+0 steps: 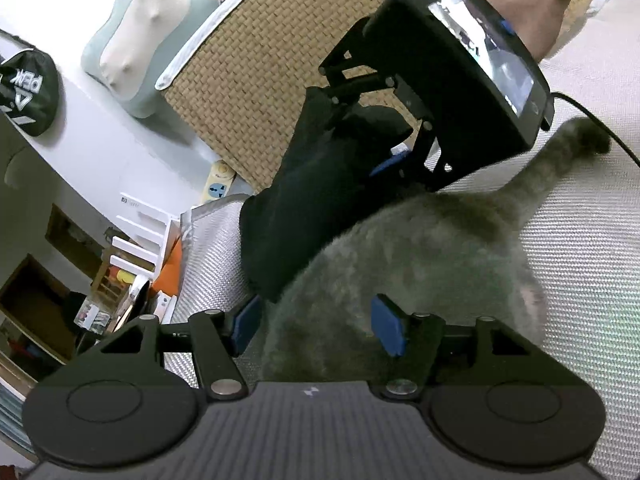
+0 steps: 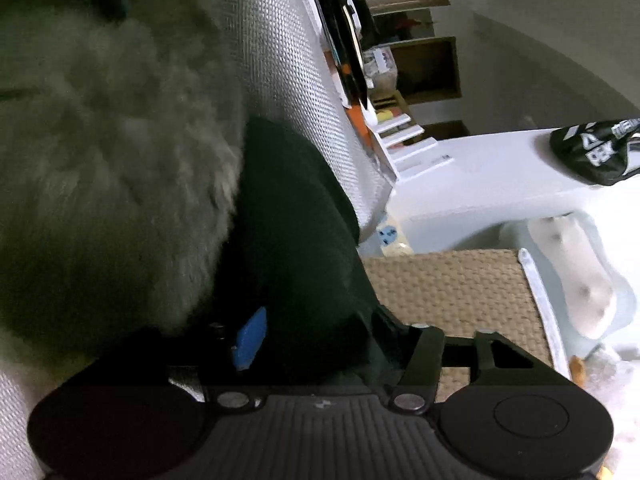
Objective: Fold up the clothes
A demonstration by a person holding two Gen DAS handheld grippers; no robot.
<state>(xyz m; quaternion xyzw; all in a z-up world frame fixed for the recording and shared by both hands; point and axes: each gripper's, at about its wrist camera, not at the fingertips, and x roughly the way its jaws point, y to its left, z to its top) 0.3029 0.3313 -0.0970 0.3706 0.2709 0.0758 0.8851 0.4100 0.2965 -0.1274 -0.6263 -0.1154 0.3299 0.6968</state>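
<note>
Left wrist view: left gripper (image 1: pixel 316 326) with jaws spread, hovering over a grey cat (image 1: pixel 400 256) on the white woven mattress (image 1: pixel 580 240); black garment (image 1: pixel 304 216) lying just beyond the cat, far end pinched by the right gripper (image 1: pixel 394 162). Right wrist view: right gripper (image 2: pixel 320 340) clamped on the black garment (image 2: pixel 296 248), cat (image 2: pixel 112 160) pressed against its left side, straw mat (image 2: pixel 452 292) to the right.
</note>
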